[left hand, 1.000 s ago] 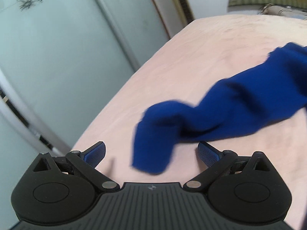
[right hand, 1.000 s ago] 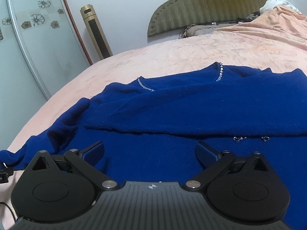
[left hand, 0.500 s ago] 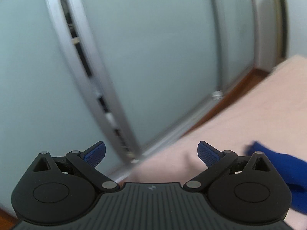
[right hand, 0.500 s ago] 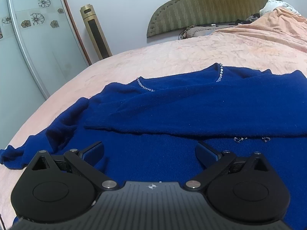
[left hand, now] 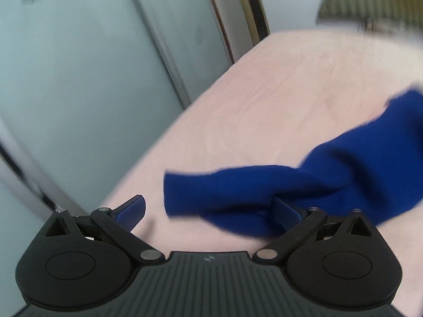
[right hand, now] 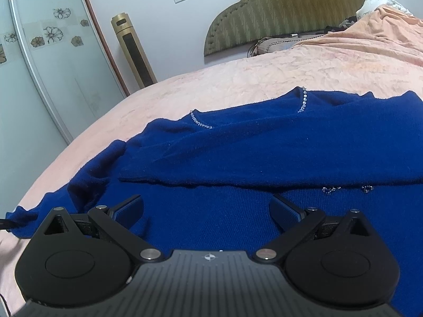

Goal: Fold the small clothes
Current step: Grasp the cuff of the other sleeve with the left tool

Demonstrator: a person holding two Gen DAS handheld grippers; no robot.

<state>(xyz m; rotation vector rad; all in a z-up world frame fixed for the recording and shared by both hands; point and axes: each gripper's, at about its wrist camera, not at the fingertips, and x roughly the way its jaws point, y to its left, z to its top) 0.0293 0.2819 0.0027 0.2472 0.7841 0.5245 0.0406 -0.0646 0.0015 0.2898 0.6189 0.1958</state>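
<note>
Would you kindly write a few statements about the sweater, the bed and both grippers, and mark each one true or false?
1. The blue sweater lies on a pink bedspread. True.
2. The right gripper is shut on the sweater. False: its jaws stand open above the fabric.
3. Beading trims the sweater's neckline. True.
4. The left gripper is open, with the sleeve just ahead of it. True.
5. The headboard is white. False: it is olive green.

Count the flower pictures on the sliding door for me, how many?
About 7 in the right wrist view: flower, flower, flower, flower, flower, flower, and flower cut by the edge. More may be hidden.
</note>
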